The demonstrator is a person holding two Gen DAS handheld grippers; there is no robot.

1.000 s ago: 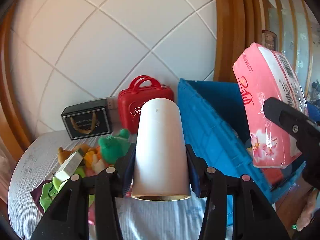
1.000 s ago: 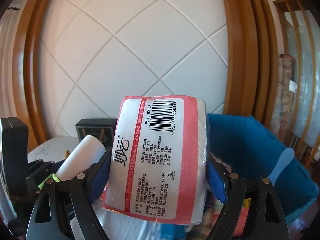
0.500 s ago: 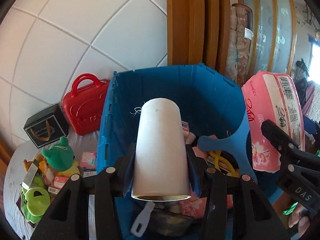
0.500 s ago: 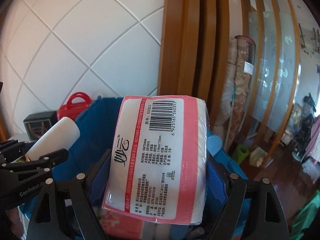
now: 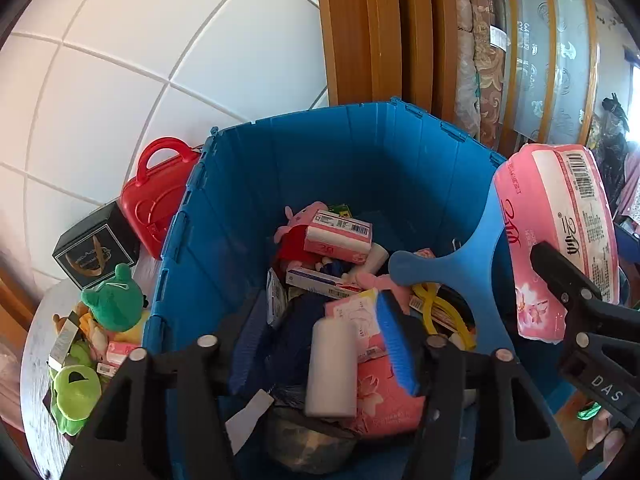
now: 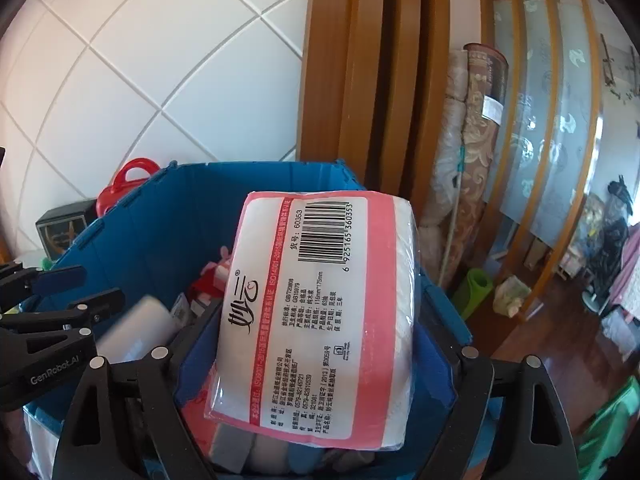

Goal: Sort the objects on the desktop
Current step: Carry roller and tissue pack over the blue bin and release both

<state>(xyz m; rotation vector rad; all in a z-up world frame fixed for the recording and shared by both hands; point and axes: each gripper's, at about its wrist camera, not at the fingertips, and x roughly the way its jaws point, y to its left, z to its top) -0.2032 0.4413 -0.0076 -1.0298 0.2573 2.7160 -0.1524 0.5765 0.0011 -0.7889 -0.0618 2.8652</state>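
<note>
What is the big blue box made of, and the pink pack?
The blue crate looks like hard matte plastic: ribbed, panelled walls. The pink tissue pack, held in the right tongs, looks like soft paper tissue in glossy thin film: it shines and wrinkles.

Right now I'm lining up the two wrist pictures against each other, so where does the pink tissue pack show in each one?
Left wrist view: pink tissue pack at the right edge, held above the crate's right rim.
Right wrist view: it fills the centre, clamped in the right gripper.
Shared landmark: the blue crate, with the red case behind its left wall.
</note>
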